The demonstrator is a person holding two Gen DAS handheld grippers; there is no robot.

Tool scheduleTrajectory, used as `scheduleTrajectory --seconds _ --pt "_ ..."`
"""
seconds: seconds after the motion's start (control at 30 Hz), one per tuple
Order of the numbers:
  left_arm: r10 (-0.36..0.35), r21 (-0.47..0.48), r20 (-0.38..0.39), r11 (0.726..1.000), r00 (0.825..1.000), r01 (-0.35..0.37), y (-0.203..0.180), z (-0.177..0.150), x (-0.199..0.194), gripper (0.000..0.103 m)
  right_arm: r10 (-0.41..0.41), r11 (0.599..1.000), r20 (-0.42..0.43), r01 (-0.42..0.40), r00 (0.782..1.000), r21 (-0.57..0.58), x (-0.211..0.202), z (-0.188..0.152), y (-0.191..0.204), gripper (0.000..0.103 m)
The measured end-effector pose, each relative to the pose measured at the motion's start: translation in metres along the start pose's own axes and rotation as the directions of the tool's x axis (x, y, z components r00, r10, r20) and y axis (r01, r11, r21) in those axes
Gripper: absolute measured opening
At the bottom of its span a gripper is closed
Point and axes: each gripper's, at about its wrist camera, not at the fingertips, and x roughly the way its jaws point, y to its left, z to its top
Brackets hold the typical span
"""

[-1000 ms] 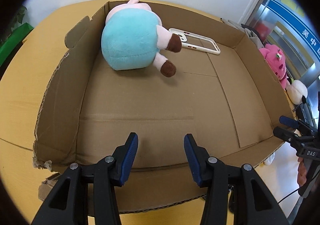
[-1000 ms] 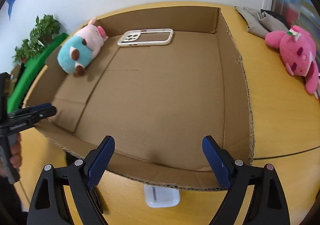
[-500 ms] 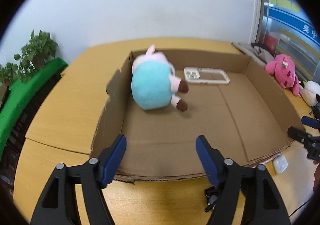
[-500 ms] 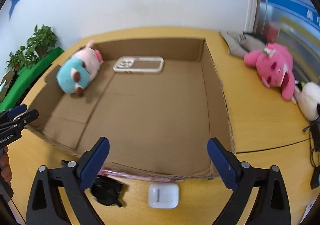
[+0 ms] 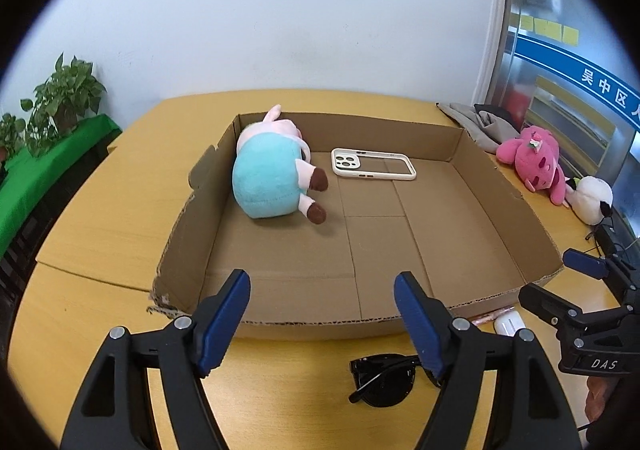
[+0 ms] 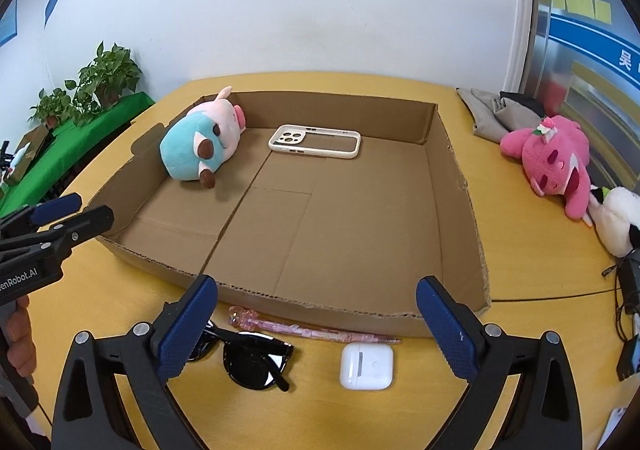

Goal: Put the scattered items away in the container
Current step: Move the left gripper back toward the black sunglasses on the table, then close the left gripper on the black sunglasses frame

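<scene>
A shallow cardboard box (image 5: 516,209) lies on the yellow table, holding a teal and pink plush (image 5: 272,177) at its far left and a cream phone case (image 5: 372,169) by the far wall. Black sunglasses (image 6: 252,360), a pink pen (image 6: 308,330) and a white earbud case (image 6: 366,366) rest on the table in front of the box (image 6: 452,169). My left gripper (image 5: 322,290) hovers open and empty above the near wall, with the sunglasses (image 5: 384,378) under its right finger. My right gripper (image 6: 316,290) is wide open and empty above the pen.
A pink plush (image 6: 552,157), a white and black plush (image 6: 620,217) and a grey cloth (image 6: 492,109) lie on the table right of the box. Cables trail at the right edge. Potted plants on a green cloth stand off to the left.
Both grippers drew back and rose from over the box floor to its near edge. The left jaws widened. The sunglasses, pen and earbud case came into view.
</scene>
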Motion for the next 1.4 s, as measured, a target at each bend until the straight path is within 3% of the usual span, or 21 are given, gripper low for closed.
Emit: scheduleTrajectory --seconds 0.3,0.47,0.67,0.97,1.03,1.17,1.23,1.27,1.3,1.4 --pt "-0.047 -0.028 -0.049 0.999 0.998 0.045 0.001 -0.016 0.009 0.074 0.019 1.0 -0.034 -0.019 0.999 0.009 0.005 -0.008 -0.002 0.101" --pt "-0.091 -0.029 -0.083 0.996 0.992 0.089 -0.004 -0.025 0.016 0.074 0.087 0.996 -0.079 -0.088 0.993 -0.017 0.012 -0.019 0.006 0.101" --pt "-0.177 -0.001 -0.197 0.984 0.964 0.18 -0.015 -0.05 0.039 0.074 0.204 0.977 -0.207 -0.211 0.957 -0.016 0.034 -0.053 0.015 0.101" --pt "-0.252 -0.003 -0.302 0.965 0.919 0.263 -0.032 -0.071 0.077 0.074 0.223 0.973 -0.282 -0.229 0.933 0.009 0.068 -0.07 0.023 0.1" --pt "-0.262 -0.017 -0.323 0.962 0.91 0.271 -0.033 -0.074 0.085 0.074 0.213 0.975 -0.277 -0.224 0.937 -0.008 0.071 -0.068 0.027 0.101" --pt "-0.254 0.004 -0.316 0.963 0.914 0.269 -0.035 -0.074 0.088 0.072 0.179 0.979 -0.265 -0.198 0.947 -0.047 0.075 -0.064 0.038 0.098" --pt "-0.251 0.007 -0.319 0.964 0.914 0.267 -0.034 -0.073 0.088 0.07 0.155 0.981 -0.262 -0.18 0.952 -0.074 0.075 -0.065 0.042 0.093" --pt "-0.241 0.015 -0.32 0.966 0.916 0.259 -0.034 -0.073 0.088 0.067 0.086 0.994 -0.262 -0.1 0.961 -0.039 0.074 -0.066 0.045 0.092" --pt "-0.226 0.028 -0.32 0.968 0.92 0.248 -0.034 -0.074 0.087 0.061 0.068 0.994 -0.262 -0.088 0.963 -0.066 0.073 -0.066 0.049 0.087" --pt "-0.218 0.036 -0.322 0.969 0.921 0.242 -0.032 -0.075 0.086 0.061 0.038 0.993 -0.259 -0.065 0.965 -0.097 0.071 -0.068 0.055 0.078"
